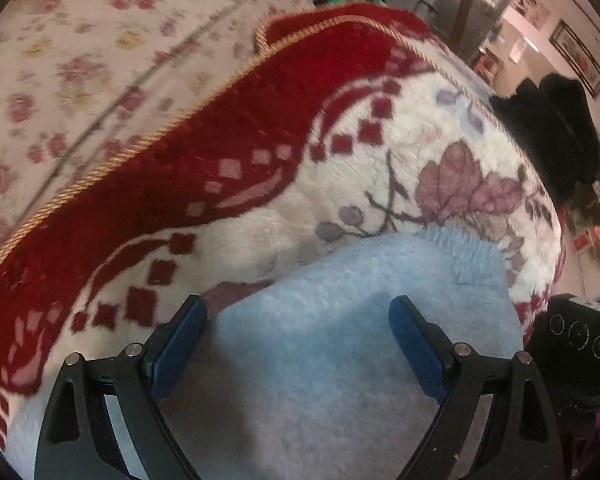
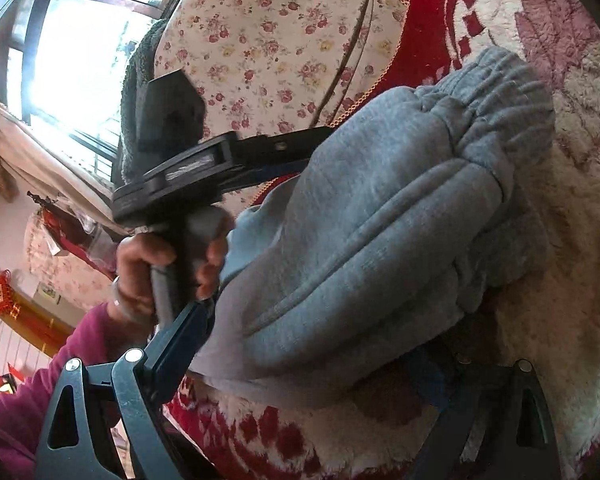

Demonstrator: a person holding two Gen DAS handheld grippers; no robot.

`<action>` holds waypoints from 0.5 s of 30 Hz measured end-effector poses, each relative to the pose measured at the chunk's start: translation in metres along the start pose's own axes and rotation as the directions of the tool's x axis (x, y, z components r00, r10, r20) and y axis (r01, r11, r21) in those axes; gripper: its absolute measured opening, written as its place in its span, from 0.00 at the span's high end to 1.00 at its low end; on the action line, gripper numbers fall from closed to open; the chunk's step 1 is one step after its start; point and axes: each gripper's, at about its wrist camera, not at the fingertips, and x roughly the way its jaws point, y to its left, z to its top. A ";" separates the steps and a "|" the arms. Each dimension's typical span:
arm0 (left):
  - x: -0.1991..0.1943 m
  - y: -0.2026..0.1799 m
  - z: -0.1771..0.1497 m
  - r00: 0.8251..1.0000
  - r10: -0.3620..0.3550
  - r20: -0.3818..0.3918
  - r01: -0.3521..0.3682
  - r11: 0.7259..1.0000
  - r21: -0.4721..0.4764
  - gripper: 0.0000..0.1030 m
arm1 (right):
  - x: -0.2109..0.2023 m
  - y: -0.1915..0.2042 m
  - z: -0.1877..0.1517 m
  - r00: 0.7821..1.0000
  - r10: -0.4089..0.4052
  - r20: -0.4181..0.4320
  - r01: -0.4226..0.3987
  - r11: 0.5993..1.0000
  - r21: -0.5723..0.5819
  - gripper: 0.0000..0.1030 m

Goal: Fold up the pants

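Left wrist view: from the left we see a floral sheet, then the red and white blanket with its gold cord edge, then the pale blue pants lying on the blanket. Our left gripper hangs over the pants with its jaws spread wide, the fabric below them and not pinched. A black garment lies at the far right.

In the right wrist view we see a hand in a magenta sleeve holding the left gripper, then the bunched pants, waistband uppermost. Our right gripper has the pants heaped between its fingers; the right finger is hidden, so we cannot tell whether it grips.
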 end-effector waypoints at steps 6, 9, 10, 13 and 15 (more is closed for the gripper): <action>0.019 0.001 0.004 0.995 -0.063 -0.080 0.063 0.998 0.009 0.10 | 0.005 0.003 0.002 1.000 -0.019 -0.006 0.019 0.999 -0.036 0.10; 0.022 0.003 0.000 0.991 -0.095 -0.092 0.095 0.995 0.001 0.15 | 0.008 -0.001 0.008 0.999 -0.032 -0.004 0.032 0.999 -0.021 0.27; 0.023 0.005 -0.002 0.991 -0.099 -0.093 0.099 0.995 -0.005 0.22 | 0.007 -0.007 0.010 1.000 -0.015 0.005 0.015 1.000 0.014 0.31; 0.020 0.008 -0.005 0.996 -0.051 -0.075 0.050 0.999 -0.015 0.64 | 0.007 -0.012 0.014 1.000 0.012 0.005 -0.012 0.999 0.052 0.37; 0.017 0.011 -0.007 0.995 -0.068 -0.066 0.066 0.997 -0.036 0.70 | 0.007 -0.007 0.017 1.000 0.001 0.004 -0.001 1.000 0.028 0.41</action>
